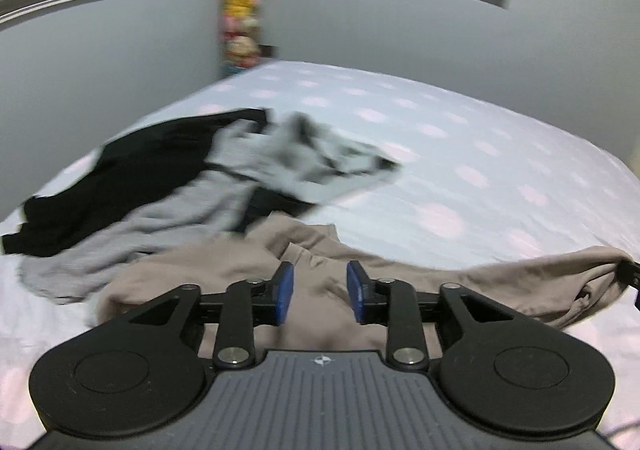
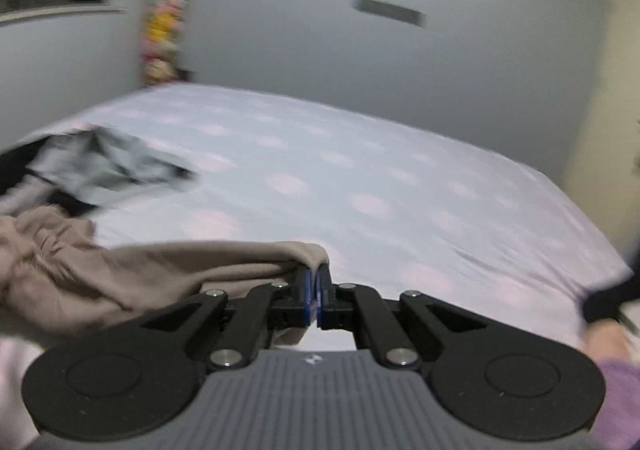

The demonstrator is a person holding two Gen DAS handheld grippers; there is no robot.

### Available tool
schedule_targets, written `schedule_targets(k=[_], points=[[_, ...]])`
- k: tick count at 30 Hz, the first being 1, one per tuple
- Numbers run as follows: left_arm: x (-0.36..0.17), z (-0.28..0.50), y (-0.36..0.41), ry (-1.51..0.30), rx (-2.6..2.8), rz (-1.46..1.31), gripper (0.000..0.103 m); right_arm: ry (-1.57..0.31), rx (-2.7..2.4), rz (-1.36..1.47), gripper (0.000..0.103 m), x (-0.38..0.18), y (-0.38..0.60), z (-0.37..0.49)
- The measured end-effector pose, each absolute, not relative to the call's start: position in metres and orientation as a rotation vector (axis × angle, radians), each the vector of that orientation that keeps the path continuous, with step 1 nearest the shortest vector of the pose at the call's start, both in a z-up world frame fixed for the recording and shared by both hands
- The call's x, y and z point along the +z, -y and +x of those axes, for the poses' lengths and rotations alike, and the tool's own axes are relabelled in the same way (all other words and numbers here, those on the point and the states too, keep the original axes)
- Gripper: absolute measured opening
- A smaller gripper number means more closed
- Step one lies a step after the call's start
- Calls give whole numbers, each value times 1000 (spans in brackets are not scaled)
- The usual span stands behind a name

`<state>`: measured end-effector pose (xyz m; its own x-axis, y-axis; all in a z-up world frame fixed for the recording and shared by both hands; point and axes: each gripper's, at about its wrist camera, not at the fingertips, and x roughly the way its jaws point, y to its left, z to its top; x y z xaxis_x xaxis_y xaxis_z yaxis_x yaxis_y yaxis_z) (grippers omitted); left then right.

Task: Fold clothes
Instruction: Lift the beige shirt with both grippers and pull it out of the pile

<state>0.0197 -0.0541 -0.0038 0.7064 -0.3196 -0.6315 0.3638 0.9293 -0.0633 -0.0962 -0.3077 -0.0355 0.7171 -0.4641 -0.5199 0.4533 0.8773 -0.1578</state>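
A beige garment (image 1: 224, 270) lies crumpled on the bed, with one end stretched out to the right. My left gripper (image 1: 322, 292) hovers over its middle, open, with a clear gap between the blue pads (image 1: 285, 292) and no cloth pinched between them. My right gripper (image 2: 317, 282) is shut on the far end of the beige garment (image 2: 168, 266), which trails away to the left; it also shows at the right edge of the left wrist view as the right gripper (image 1: 631, 274). Behind lies a pile with a black garment (image 1: 132, 178), a grey garment (image 1: 168, 226) and a pale grey one (image 1: 304, 154).
The bed (image 1: 480, 170) has a pale sheet with pink dots and bare sheet to the right of the pile. Grey walls stand behind it, with a column of colourful soft toys (image 1: 242, 10) in the corner. A hand in a purple sleeve (image 2: 618, 386) shows at the lower right.
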Motion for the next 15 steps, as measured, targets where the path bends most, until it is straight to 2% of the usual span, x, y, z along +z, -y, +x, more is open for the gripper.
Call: schedule_targets(k=[3,9,11,13,15], points=[[-11,6,84,-723,-453,133,31,-658,-507,76,3,-48,334,-118],[-27,-22,127,-818,-568,206,31,-713,-390,108,3,-70,317,-145],[-31,-28,133,-850,-596,189,35,-712,-330,111,3,-73,310,-149],[-34,-36,138,-866,-606,185,43,-710,-254,94,3,-75,299,-152],[-36,-41,143,-872,-605,203,43,-720,-172,80,3,-77,289,-158]])
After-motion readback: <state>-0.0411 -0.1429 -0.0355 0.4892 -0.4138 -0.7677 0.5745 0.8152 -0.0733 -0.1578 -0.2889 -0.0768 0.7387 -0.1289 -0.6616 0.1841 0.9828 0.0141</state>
